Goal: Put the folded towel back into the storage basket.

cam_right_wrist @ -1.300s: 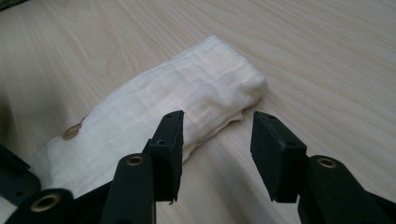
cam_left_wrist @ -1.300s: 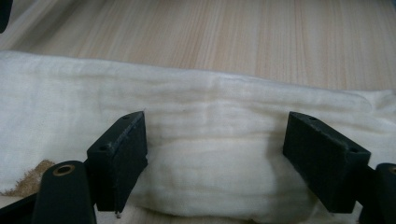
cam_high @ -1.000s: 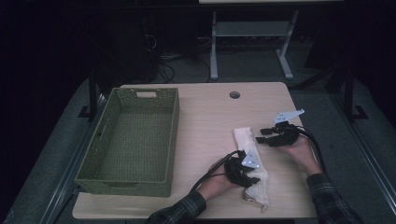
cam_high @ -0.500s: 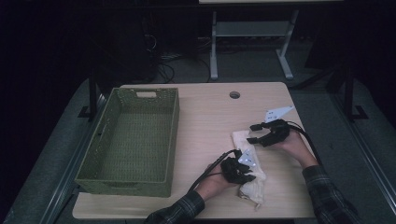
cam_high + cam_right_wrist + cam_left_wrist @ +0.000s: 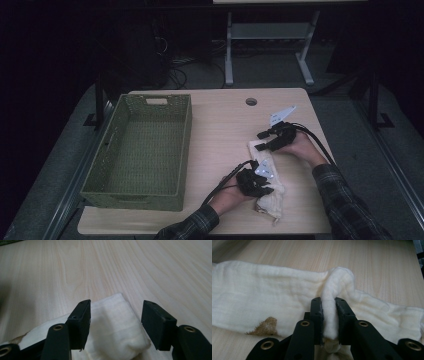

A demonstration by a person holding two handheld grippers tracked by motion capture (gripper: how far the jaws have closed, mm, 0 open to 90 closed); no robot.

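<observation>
The cloth [image 5: 265,175] lies on the table [image 5: 220,125] at about five o'clock from its centre, well apart from the green basket [image 5: 140,150] at nine o'clock. We see the left gripper [image 5: 329,308] clenched on a raised fold of the cream fabric — a brown stain [image 5: 264,326] sits at eight o'clock from the pinch. The right gripper [image 5: 115,315] hovers at the cloth's far end, jaws spread wide either side of it — touching or just above, we cannot quite tell.
</observation>
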